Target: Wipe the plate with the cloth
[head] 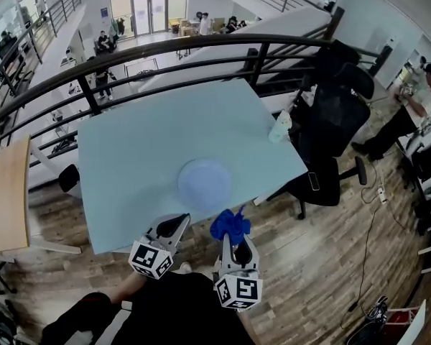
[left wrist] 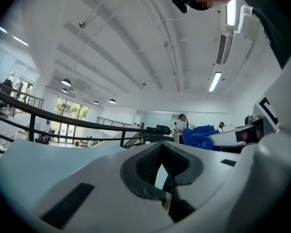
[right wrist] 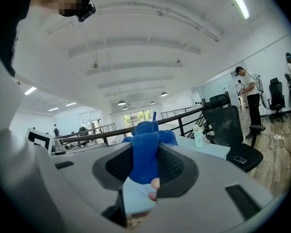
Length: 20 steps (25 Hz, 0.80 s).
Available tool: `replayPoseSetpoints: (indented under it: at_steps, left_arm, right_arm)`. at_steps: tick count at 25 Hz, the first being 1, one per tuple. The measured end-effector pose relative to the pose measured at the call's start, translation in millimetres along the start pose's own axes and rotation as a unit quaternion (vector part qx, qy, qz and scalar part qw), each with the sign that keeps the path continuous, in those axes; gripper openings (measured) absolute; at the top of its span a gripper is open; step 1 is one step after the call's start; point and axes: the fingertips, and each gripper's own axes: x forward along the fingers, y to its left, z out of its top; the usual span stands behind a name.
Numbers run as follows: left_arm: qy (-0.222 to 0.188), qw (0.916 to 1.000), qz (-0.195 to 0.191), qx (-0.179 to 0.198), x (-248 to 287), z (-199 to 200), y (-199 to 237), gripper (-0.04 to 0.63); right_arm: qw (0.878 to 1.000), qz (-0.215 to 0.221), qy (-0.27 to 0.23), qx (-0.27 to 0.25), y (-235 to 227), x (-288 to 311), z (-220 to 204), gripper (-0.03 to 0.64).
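A pale blue round plate (head: 205, 182) lies on the light blue table (head: 129, 157), near its front edge. Just in front of that edge my right gripper (head: 233, 241) is shut on a bunched blue cloth (head: 230, 225), held a short way from the plate and not touching it. In the right gripper view the cloth (right wrist: 145, 149) sticks up out of the right gripper (right wrist: 144, 161). My left gripper (head: 176, 225) hangs beside it at the front edge, left of the plate; its jaws (left wrist: 161, 166) are shut on nothing. From the left gripper view the cloth (left wrist: 199, 135) shows off to the right.
A small white bottle (head: 280, 126) stands at the table's right edge. A black office chair (head: 337, 121) sits just beyond that edge. A wooden desk (head: 7, 192) is at the left. A dark railing (head: 165, 49) runs behind the table. People stand far off.
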Motion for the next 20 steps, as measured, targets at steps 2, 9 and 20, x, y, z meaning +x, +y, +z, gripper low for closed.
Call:
replayPoseSetpoints:
  at_steps: [2, 9, 20]
  left_arm:
    - [-0.004, 1.0000, 0.008, -0.003, 2, 1, 5, 0.000]
    - [-0.007, 0.9989, 0.046, 0.000, 18, 3, 24, 0.001]
    - [-0.007, 0.9946, 0.103, -0.006, 59, 2, 50, 0.002]
  right_arm:
    - [1.000, 0.006, 0.004, -0.002, -1, 8, 0, 0.118]
    - [0.999, 0.046, 0.024, -0.011, -6, 46, 0, 0.118]
    - [0.994, 0.095, 0.052, -0.016, -26, 116, 6, 0.118]
